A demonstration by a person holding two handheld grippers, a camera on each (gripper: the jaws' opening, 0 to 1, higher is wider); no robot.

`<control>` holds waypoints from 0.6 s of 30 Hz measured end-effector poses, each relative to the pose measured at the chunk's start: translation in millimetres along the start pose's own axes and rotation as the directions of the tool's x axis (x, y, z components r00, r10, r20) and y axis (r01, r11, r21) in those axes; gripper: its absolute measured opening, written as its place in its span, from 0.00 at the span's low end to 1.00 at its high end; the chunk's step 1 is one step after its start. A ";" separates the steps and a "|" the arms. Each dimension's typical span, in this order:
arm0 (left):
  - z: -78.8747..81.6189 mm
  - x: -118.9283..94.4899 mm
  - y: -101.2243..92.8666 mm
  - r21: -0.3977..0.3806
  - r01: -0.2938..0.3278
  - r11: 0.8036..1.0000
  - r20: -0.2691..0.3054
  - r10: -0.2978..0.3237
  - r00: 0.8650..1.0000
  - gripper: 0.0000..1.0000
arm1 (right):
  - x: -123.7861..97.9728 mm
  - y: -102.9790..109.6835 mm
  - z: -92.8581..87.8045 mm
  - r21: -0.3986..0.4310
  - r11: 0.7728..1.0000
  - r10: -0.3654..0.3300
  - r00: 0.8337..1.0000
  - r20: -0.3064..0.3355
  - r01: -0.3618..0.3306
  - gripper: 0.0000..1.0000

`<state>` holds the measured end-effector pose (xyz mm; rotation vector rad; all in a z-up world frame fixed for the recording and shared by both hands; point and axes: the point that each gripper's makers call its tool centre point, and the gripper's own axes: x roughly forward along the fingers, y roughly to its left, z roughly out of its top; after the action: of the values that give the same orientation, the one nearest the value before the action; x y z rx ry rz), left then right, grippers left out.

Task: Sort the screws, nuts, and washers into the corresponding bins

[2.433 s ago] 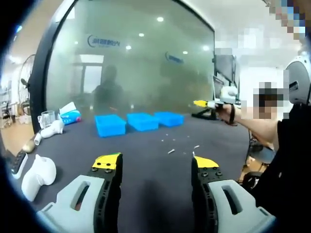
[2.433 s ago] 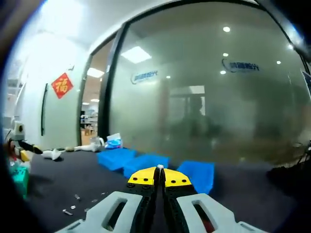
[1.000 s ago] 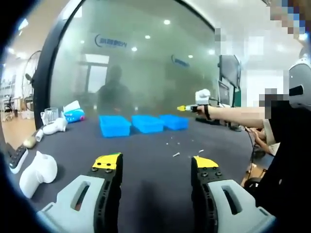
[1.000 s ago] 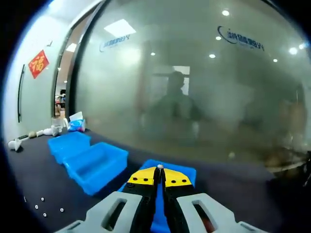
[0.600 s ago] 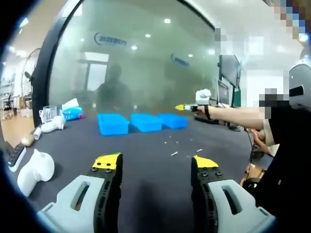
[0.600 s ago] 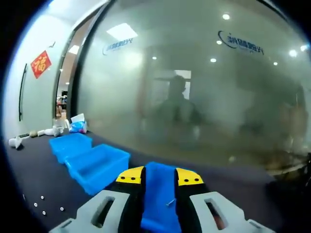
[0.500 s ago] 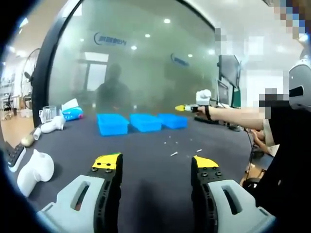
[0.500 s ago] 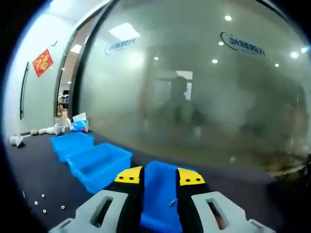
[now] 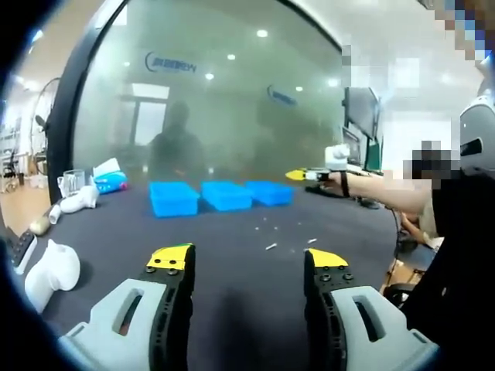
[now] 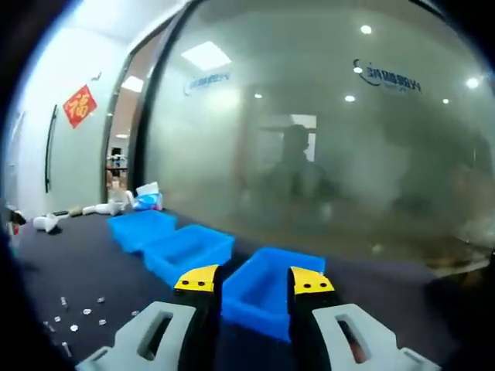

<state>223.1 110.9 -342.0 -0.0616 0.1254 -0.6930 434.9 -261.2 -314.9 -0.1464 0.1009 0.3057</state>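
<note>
Frosted glass wall behind a dark table with three blue bins, both the left gripper and right gripper spread apart, gripping nothing.

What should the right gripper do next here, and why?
Probably swing back toward the loose hardware on the dark table. The right gripper is open with nothing between its jaws, hovering by the nearest blue bin, while small parts lie scattered at lower left. The left gripper is open too.
</note>
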 end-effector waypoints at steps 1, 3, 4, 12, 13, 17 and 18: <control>-0.3 0.4 -1.1 0.000 0.003 1.000 0.000 -0.003 1.000 0.55 | -6.6 7.3 1.5 0.000 1.000 0.015 1.000 0.010 -0.015 0.31; -1.1 1.5 -3.4 -0.001 0.007 1.000 -0.002 -0.007 1.000 0.55 | -21.1 26.2 1.9 0.010 0.998 0.066 0.998 0.017 -0.066 0.31; -1.4 2.1 -4.8 0.001 0.010 1.000 -0.004 -0.010 1.000 0.55 | -28.2 35.3 2.6 0.012 0.996 0.086 0.996 0.024 -0.087 0.32; -1.7 4.3 -15.9 0.002 0.031 1.000 -0.007 -0.031 1.000 0.55 | -82.2 103.7 -6.7 0.029 0.966 0.259 0.966 -0.007 -0.258 0.27; -2.0 4.3 -17.0 0.003 0.033 0.999 -0.008 -0.033 0.999 0.55 | -87.1 109.3 -9.1 0.027 0.962 0.270 0.963 -0.014 -0.270 0.27; -3.3 4.5 -20.3 0.000 0.040 0.999 -0.011 -0.040 0.999 0.55 | -107.2 137.3 -28.2 0.013 0.935 0.354 0.931 -0.086 -0.354 0.25; -3.5 4.5 -21.0 -0.001 0.042 0.999 -0.012 -0.042 0.999 0.55 | -109.8 140.7 -30.0 0.011 0.935 0.354 0.931 -0.087 -0.355 0.25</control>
<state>212.7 91.8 -343.9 -0.0606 0.1359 -0.7356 285.2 -165.3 -349.2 -0.1466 0.2150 0.6616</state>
